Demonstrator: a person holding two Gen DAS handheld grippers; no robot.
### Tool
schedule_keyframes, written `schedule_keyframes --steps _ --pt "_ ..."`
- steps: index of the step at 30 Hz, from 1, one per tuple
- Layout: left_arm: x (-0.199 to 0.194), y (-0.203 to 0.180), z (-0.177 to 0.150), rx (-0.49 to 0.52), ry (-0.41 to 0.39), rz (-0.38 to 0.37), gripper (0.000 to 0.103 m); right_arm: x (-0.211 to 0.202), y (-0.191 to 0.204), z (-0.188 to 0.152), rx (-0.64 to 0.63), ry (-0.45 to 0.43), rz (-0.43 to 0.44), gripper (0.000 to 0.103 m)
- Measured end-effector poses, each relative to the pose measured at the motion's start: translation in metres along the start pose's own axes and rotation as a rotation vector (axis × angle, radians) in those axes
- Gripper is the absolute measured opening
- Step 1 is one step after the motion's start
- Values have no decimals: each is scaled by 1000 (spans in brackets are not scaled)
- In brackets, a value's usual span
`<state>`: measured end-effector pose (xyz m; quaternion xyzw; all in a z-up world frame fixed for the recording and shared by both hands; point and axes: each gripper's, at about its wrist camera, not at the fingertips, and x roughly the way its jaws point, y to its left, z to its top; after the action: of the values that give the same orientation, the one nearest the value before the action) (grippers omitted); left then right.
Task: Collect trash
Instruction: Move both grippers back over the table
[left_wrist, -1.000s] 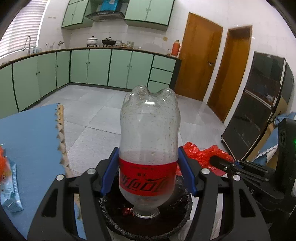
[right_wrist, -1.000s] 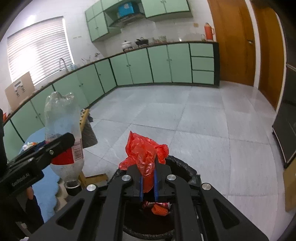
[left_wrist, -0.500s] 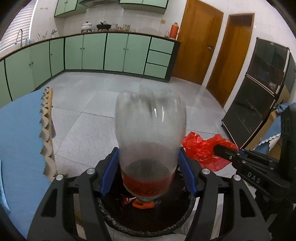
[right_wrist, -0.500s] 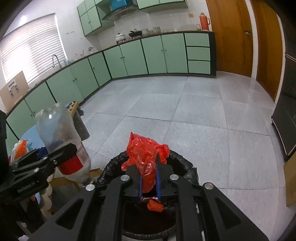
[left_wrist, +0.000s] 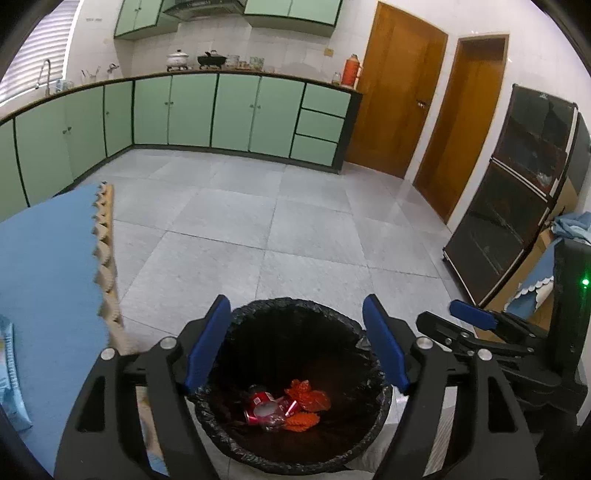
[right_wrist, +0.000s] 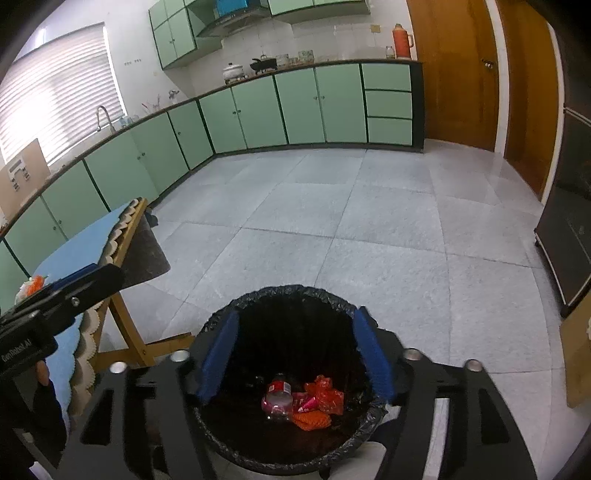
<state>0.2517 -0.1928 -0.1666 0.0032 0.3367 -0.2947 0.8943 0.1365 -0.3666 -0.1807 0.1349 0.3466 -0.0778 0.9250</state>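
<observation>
A bin lined with a black bag stands on the floor below both grippers. At its bottom lie a clear cola bottle with a red label, a crumpled red plastic bag and orange wrappers. My left gripper is open and empty over the bin's mouth; it also shows at the left of the right wrist view. My right gripper is open and empty over the bin; it also shows at the right of the left wrist view.
A table with a blue scalloped cloth stands left of the bin, with a packet and an orange-white scrap on it. Green cabinets line the far wall. A dark glass cabinet stands at the right.
My left gripper opened and the bottle dropped into the bin. My right gripper opened and the red bag dropped in too.
</observation>
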Motion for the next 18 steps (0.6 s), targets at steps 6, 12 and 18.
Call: schedule_keyframes --steps 6,12,18 --pt "-33 20 5 -22 -54 44 85 -19 19 7 -31 -36 3 96" --pt "-82 48 7 -51 -118 122 88 -35 47 12 -54 -69 43 97" --pt "-130 77 -2 -77 -158 233 88 -45 83 13 -86 -100 102 97"
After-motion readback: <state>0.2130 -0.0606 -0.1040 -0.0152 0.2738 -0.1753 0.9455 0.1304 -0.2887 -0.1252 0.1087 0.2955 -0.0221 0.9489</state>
